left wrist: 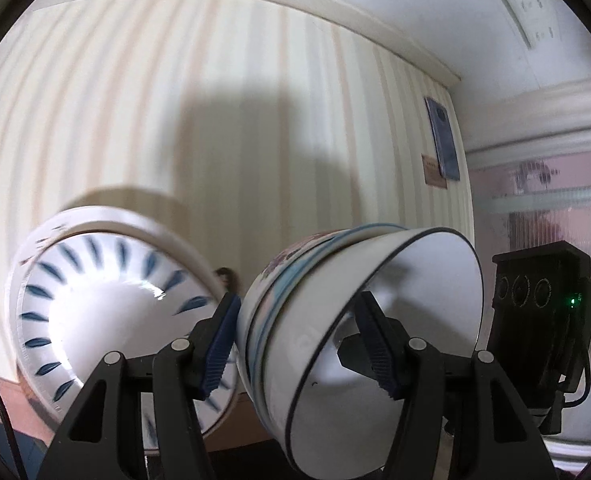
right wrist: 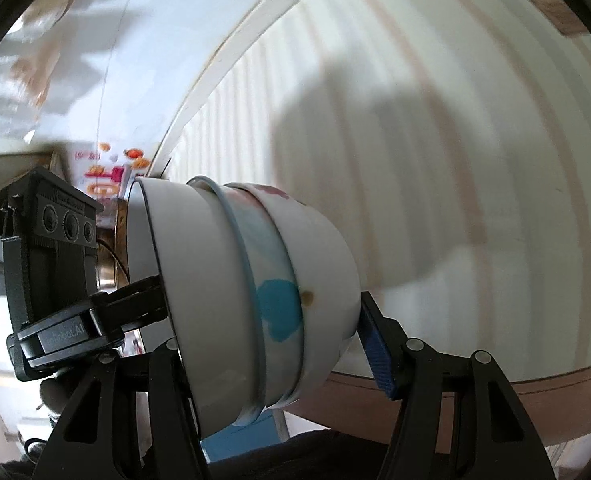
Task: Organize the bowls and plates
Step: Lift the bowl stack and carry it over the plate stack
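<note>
Left wrist view shows the left gripper [left wrist: 299,344] clamped across the wall of a nested stack of white ceramic bowls [left wrist: 359,332], lifted and tipped sideways beside a white plate with blue leaf marks [left wrist: 107,312]. The right gripper [right wrist: 271,336] straddles the stack; whether it pinches is unclear. Level the stack before lowering, or the inner bowls may slide out.
</note>
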Motion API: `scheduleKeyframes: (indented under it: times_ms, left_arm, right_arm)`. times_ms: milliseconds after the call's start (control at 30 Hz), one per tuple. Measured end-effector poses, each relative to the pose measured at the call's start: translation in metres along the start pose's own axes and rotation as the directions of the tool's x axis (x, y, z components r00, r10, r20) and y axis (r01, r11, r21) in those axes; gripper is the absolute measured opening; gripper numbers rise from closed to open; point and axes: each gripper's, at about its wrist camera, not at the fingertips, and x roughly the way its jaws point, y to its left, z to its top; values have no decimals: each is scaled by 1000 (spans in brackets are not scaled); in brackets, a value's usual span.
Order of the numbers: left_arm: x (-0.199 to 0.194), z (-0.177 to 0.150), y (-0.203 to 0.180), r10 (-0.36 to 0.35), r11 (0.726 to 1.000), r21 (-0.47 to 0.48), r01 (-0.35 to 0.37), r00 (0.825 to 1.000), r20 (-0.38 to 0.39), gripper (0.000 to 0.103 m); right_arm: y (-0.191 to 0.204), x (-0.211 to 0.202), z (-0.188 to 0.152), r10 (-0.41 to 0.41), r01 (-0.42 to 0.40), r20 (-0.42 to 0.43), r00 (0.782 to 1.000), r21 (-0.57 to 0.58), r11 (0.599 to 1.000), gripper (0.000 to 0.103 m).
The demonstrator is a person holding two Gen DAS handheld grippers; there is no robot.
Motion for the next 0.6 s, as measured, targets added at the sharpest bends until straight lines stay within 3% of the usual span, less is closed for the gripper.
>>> scheduleKeyframes:
  times_ms: [333,600]
  left_arm:
    - [-42,-17,71,31,989,-144,-20,997,77,57]
    - [-46,-33,116,49,967,-255,-22,994,98,57]
  right_arm:
    - [63,59,-5,20,-34,-123,992,-111,993,63]
    - [85,111,-14,4,-39,-202,979,-170,985,63]
